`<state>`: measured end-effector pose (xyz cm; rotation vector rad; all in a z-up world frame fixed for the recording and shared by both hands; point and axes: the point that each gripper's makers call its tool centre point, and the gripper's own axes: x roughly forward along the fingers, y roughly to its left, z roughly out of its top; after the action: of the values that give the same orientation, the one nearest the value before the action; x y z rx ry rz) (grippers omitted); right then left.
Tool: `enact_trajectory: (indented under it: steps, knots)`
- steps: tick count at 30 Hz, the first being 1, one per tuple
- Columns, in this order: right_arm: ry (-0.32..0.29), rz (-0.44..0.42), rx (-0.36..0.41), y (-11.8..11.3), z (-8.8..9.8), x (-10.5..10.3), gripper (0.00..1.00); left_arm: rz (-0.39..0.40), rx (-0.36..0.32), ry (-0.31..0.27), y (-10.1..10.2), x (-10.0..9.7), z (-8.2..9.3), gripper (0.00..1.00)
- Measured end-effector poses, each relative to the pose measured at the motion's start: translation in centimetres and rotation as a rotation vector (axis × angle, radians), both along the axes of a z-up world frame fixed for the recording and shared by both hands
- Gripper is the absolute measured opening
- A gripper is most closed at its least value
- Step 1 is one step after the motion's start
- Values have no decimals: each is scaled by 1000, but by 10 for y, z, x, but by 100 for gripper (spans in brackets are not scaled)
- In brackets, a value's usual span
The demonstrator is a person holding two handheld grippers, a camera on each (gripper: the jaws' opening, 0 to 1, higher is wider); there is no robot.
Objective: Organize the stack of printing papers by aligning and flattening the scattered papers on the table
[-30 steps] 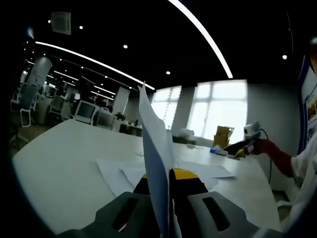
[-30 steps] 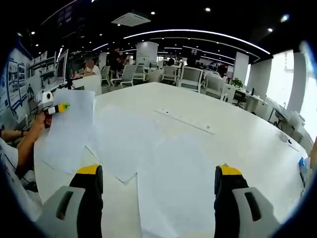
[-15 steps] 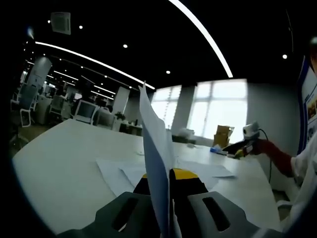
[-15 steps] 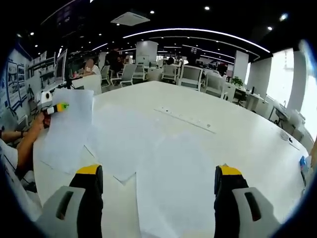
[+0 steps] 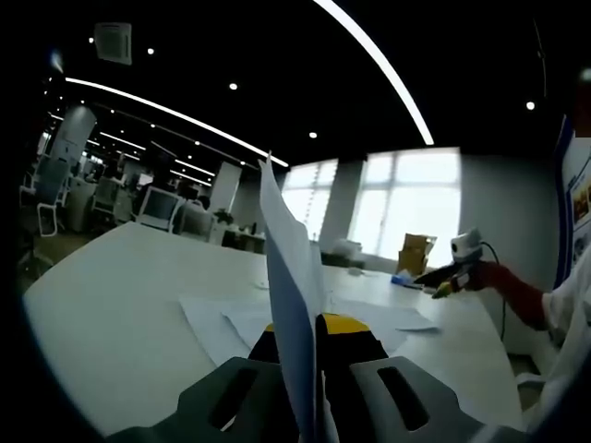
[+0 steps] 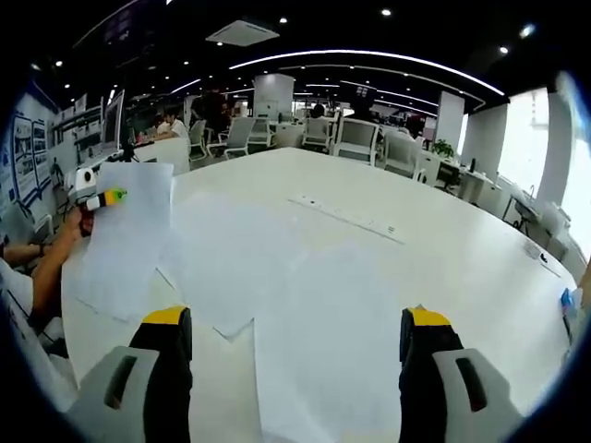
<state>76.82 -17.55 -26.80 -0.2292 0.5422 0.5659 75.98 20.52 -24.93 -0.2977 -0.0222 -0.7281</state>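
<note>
The broad white oval table (image 6: 443, 249) carries the loose white printing papers (image 6: 277, 277), which lie overlapping and askew across its near part, not yet squared into a stack. One white sheet (image 5: 288, 277) stands on edge above them, clenched between the left gripper (image 5: 314, 346)'s closed yellow-tipped jaws, probably lifted so it can be laid onto the others. The right gripper (image 6: 294, 346) hovers over the spread with jaws wide apart, grasping nothing, seemingly ready to press or nudge sheets.

papers (image 6: 305, 305): roughly four, overlapping | tongs (image 6: 294, 346): two | table (image 6: 443, 249): one
</note>
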Motion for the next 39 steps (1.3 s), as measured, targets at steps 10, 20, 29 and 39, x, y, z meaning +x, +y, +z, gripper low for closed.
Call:
enact_trajectory:
  steps: [10, 20, 29, 39]
  knots:
    - [1, 7, 4, 3, 0, 4, 88, 2, -1, 3, -1, 0, -1, 6]
    - [14, 31, 8, 14, -4, 5, 88, 1, 2, 4, -1, 0, -1, 6]
    - [20, 40, 7, 19, -5, 6, 88, 2, -1, 6, 0, 1, -1, 6]
    - [24, 51, 7, 26, -6, 10, 87, 0, -5, 5, 0, 0, -1, 6]
